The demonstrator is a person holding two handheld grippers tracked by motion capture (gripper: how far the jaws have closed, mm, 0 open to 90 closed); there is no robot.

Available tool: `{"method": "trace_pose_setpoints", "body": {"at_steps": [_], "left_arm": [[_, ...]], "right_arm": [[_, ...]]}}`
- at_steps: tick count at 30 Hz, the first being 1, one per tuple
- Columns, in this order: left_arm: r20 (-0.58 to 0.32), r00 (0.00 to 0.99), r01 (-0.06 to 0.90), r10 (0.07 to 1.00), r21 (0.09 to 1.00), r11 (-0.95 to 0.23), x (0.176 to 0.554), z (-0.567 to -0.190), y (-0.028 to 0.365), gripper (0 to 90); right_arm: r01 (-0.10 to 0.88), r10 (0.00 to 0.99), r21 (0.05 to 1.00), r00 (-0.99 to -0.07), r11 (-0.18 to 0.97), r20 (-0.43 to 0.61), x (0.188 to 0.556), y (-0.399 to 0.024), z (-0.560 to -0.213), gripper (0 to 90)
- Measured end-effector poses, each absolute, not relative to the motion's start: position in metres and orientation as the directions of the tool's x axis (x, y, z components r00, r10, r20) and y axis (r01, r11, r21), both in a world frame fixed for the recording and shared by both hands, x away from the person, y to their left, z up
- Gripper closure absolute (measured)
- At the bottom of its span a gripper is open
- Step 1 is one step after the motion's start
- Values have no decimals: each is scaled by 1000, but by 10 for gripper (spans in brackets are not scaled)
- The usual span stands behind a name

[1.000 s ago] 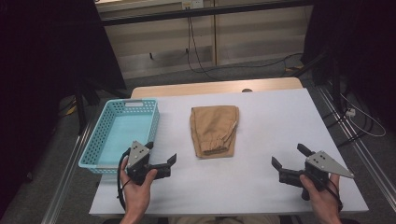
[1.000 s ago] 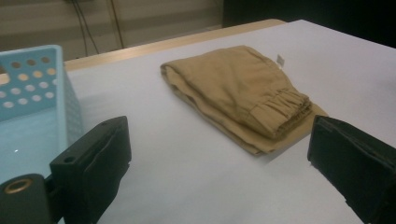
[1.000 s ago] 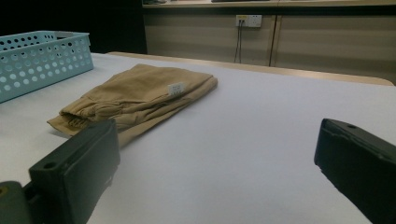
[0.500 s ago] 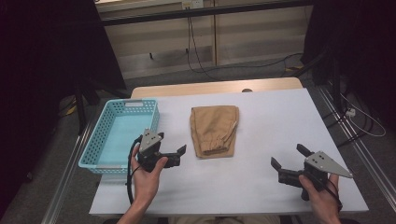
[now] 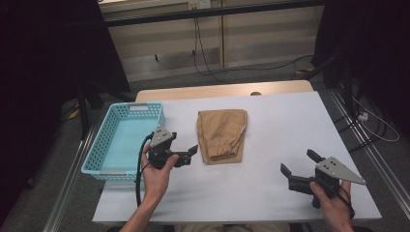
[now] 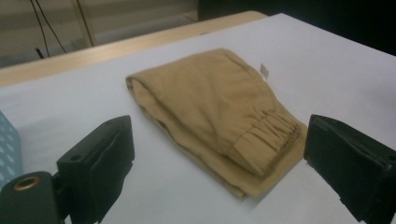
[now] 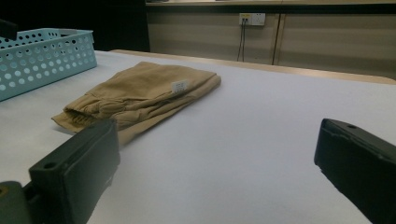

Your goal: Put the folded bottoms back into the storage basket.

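The folded tan trousers point(image 5: 222, 135) lie flat near the middle of the white table point(image 5: 290, 121), their long axis running from the far edge toward the person's near edge, with the elastic cuffs at the near end and the small white label on the side facing the right edge. The left gripper point(image 5: 186, 155) is the nearer one — it hovers just beside the near-left corner of the bundle, its jaws spread wide and pointed across at the cloth. In the left gripper view the trousers point(image 6: 215, 112) sit squarely between and beyond the two black jaws, the gathered cuffs closest to the right-hand jaw, so the garment lies straight ahead of that gripper and slightly toward the far edge.

The right gripper point(image 5: 297, 169) is well apart from the cloth, low near the near-right corner of the table, jaws also parted and holding nothing; from its own view the trousers point(image 7: 140, 93) lie ahead and off to the left, with bare table in between.

The turquoise basket point(image 5: 109, 150) stands along the left edge, empty, just behind the left hand point(image 5: 157, 171). As I judge it, the coming move turns on the left gripper closing the short gap to the cuff end — a pinch there would bite across the folded layers rather than along them.
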State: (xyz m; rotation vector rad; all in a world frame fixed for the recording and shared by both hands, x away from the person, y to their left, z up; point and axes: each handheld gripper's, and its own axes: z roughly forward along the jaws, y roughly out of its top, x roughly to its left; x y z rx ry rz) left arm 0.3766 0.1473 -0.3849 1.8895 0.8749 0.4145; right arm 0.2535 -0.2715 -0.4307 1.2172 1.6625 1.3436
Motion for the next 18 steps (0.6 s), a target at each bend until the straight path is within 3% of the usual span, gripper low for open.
{"method": "trace_pose_setpoints", "body": {"at_steps": [18], "left_arm": [[-123,649,483,750,829,-282,408,-385,123,79]], "right_arm": [[245,937,969,-347,39,50,253,-270,-430,2]]}}
